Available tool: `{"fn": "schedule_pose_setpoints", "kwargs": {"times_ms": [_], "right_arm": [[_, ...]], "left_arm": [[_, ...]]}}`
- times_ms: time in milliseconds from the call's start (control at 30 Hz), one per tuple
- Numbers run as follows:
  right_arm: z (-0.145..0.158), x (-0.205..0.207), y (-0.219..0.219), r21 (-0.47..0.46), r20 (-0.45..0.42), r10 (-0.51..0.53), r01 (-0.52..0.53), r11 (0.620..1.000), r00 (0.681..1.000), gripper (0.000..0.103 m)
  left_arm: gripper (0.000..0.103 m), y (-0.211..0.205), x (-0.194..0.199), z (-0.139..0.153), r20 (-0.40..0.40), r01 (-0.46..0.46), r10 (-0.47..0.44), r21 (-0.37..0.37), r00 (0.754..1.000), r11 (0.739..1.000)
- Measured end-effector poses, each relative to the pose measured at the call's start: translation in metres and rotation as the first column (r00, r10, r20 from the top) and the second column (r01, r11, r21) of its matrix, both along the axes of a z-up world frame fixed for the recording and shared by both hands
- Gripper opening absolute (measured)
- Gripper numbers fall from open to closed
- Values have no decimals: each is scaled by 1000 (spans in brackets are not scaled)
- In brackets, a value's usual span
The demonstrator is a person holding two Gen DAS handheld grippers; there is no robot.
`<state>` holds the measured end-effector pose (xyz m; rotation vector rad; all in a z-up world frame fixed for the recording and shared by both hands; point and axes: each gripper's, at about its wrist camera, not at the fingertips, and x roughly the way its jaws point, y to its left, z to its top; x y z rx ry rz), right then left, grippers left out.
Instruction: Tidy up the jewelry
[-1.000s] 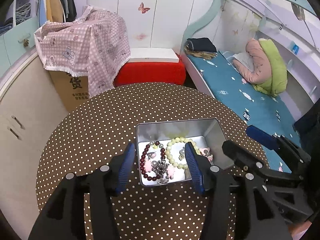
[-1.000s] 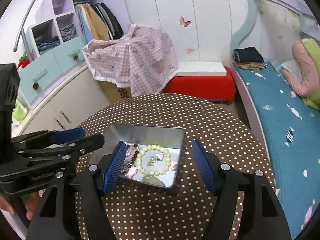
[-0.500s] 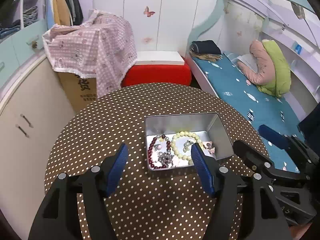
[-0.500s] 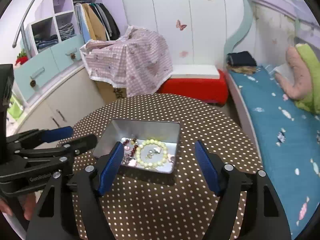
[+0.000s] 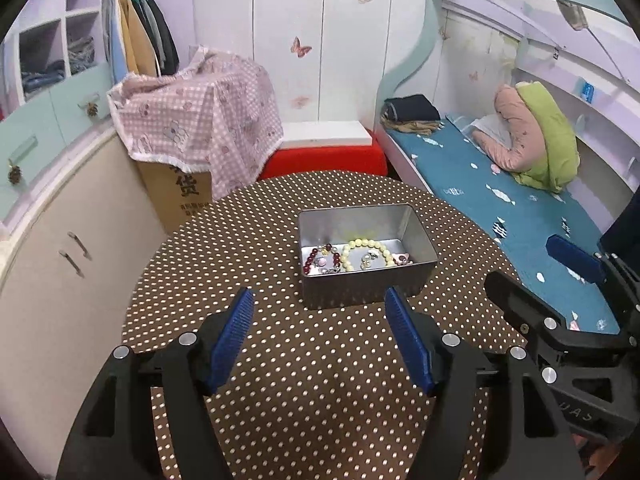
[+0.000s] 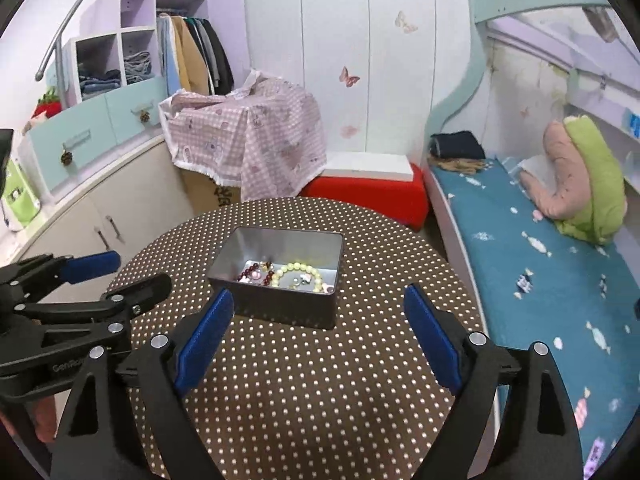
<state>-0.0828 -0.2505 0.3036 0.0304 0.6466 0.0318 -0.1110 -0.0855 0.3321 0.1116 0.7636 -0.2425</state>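
An open metal tin (image 5: 362,287) (image 6: 282,307) stands on the round brown polka-dot table (image 5: 312,380) (image 6: 320,380). It holds a pale yellow bead bracelet (image 5: 366,244) (image 6: 298,267), a dark red bead bracelet (image 5: 312,258) (image 6: 250,272) and small trinkets. My left gripper (image 5: 322,334) is open and empty, held back from the tin's near side. My right gripper (image 6: 316,334) is open and empty, also short of the tin. Each gripper shows in the other's view, the right one (image 5: 560,292) and the left one (image 6: 92,280).
A cream cabinet (image 5: 60,280) curves along the left of the table. A cardboard box under a pink checked cloth (image 5: 200,120) and a red stool (image 5: 324,160) stand beyond the table. A bed with a blue sheet (image 5: 500,208) runs along the right.
Both grippers have drawn back and up from the tin, which now sits farther ahead of the fingers. Both stay open. The jewelry in the tin has not moved.
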Motion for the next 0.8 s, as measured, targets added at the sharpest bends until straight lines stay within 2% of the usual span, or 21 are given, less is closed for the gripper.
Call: {"fn": "schedule_pose_setpoints", "kwargs": {"times_ms": [400,800], "right_arm": [[17,-42,6,10,31,-6,5,1000,1000,86],[22,-48,10,-26,42,-18,19,999,999,87]], "left_arm": [[66,11,-38,12,52,-14,14,-3,999,1000],[66,9,-40,14,42,3,-4,2,999,1000]]}}
